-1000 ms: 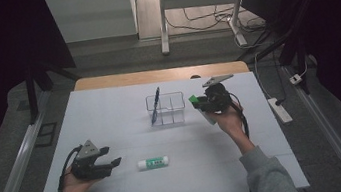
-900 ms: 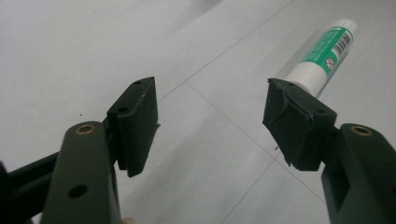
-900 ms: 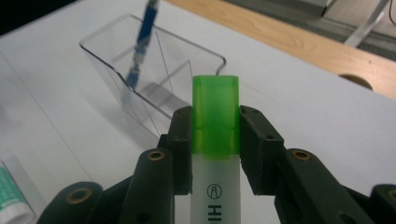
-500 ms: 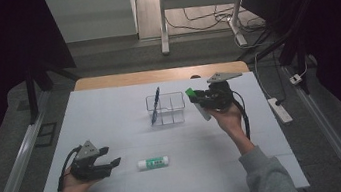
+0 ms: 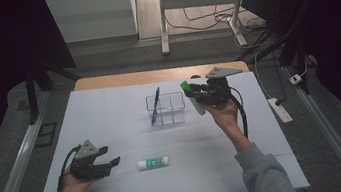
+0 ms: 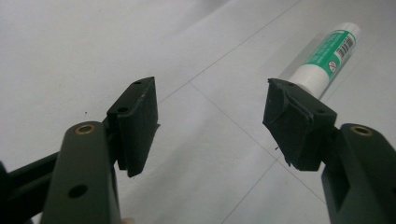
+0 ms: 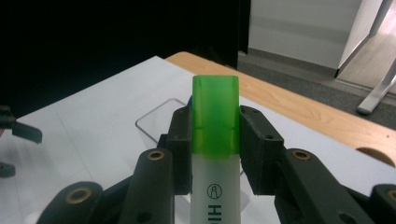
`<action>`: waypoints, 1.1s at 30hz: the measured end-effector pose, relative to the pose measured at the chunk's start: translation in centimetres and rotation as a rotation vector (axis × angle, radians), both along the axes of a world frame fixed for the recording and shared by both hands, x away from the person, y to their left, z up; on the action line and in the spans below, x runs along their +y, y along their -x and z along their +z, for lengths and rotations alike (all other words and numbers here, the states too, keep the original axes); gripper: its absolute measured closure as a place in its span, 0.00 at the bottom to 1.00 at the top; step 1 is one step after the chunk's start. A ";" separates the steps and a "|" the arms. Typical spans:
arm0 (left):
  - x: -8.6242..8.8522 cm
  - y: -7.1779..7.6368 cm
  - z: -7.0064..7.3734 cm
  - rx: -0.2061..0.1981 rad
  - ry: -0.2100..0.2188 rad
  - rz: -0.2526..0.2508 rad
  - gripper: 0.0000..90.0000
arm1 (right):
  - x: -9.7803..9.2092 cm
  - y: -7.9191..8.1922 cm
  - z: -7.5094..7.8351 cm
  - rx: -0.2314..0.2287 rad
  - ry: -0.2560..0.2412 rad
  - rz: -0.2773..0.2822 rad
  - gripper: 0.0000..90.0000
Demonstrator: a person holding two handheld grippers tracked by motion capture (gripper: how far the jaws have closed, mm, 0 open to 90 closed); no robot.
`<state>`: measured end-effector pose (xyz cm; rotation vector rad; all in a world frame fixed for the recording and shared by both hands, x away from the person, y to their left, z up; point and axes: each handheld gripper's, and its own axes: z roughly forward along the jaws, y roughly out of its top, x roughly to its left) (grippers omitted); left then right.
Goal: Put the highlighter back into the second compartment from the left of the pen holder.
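Right gripper (image 5: 194, 94) is clenched on a highlighter (image 5: 192, 98) with a green cap and a pale, translucent body, held raised above the white surface (image 5: 219, 170) just to the right of the clear organizer (image 5: 166, 109). In the right gripper view the highlighter (image 7: 215, 154) stands between the two black jaws, which press against its sides just below and at the base of the cap; the cap rises past the pads (image 7: 259, 144), and black lettering shows on the body lower down. Beyond it, the clear organizer's rim (image 7: 154, 121) lies on the surface, with the bare wooden edge of the table farther back.

A blue pen (image 5: 154, 106) stands tilted in the left compartment of the organizer, its upper end leaning away over the rim.

Left gripper (image 5: 109, 157) rests low near the front left of the surface, held in the person's left hand (image 5: 72, 183), released and grasping nothing. In the left gripper view its jaws stand wide apart over bare surface. A white glue stick with a green label (image 5: 153, 163) lies on its side just to the right of this gripper, well apart from the organizer; in the left gripper view the glue stick (image 6: 329, 58) shows past the right-hand jaw, partly hidden by it, not touched by either pad.
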<state>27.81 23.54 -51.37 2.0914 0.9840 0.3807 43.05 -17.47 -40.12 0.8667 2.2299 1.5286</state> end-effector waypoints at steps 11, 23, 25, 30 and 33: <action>0.0 0.0 0.0 0.000 0.001 -0.004 0.39 | 2.2 -0.5 1.6 -0.028 -0.023 0.014 0.74; 0.0 -0.1 -0.1 0.002 0.001 -0.005 0.39 | 3.6 -1.3 2.0 -0.025 -0.046 0.015 0.74; 0.0 -0.1 -0.1 0.002 0.000 -0.006 0.39 | 3.6 -1.4 2.0 -0.026 -0.046 0.016 0.74; 0.0 -0.1 -0.1 0.003 0.002 -0.004 0.39 | 3.9 -1.7 1.9 -0.023 -0.061 0.016 0.74; 0.0 -0.1 -0.1 0.003 0.003 -0.005 0.39 | 4.3 -1.9 1.8 -0.025 -0.057 0.018 0.74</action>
